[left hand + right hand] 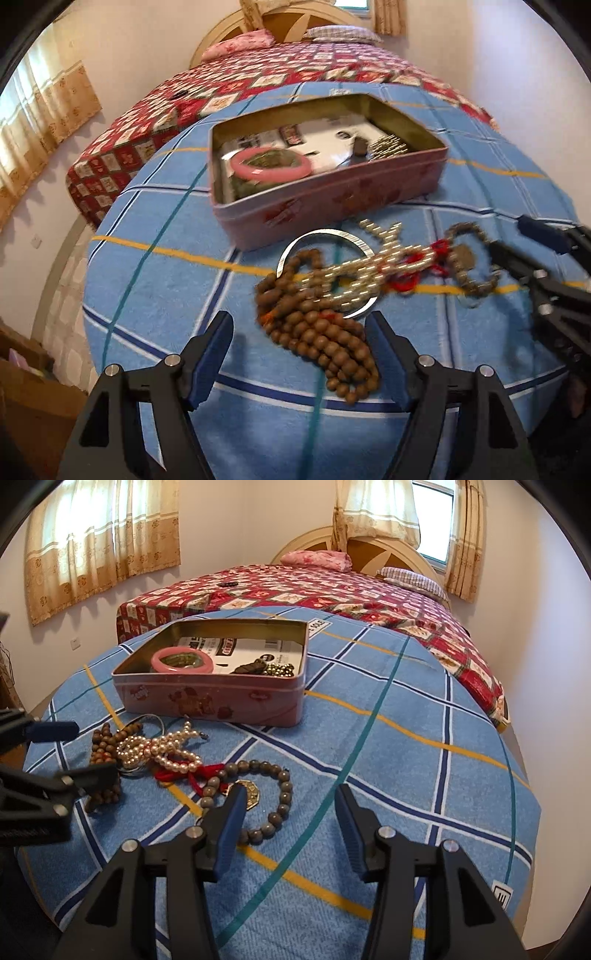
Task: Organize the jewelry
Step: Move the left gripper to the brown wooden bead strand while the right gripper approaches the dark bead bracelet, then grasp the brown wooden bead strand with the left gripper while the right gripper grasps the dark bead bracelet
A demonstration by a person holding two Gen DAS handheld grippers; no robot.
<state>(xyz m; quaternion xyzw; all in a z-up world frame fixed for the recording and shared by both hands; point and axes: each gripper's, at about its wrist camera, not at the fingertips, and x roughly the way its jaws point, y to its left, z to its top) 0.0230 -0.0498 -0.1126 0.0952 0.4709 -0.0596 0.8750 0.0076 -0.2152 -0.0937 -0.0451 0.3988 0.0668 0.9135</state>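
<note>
Left gripper [299,332] open, wooden beads [317,339] between its 2 fingers. Right gripper [290,805] open; bracelet [258,797] beside its left finger.

The right gripper [290,806] hangs with jaws wide apart over the blue plaid blanket [406,760]; its left finger [231,823] overlaps the grey bead bracelet [258,797]. At ten o'clock lie pearls [162,751] and wooden beads [105,746]; at eleven, the pink tin [210,699].
</note>
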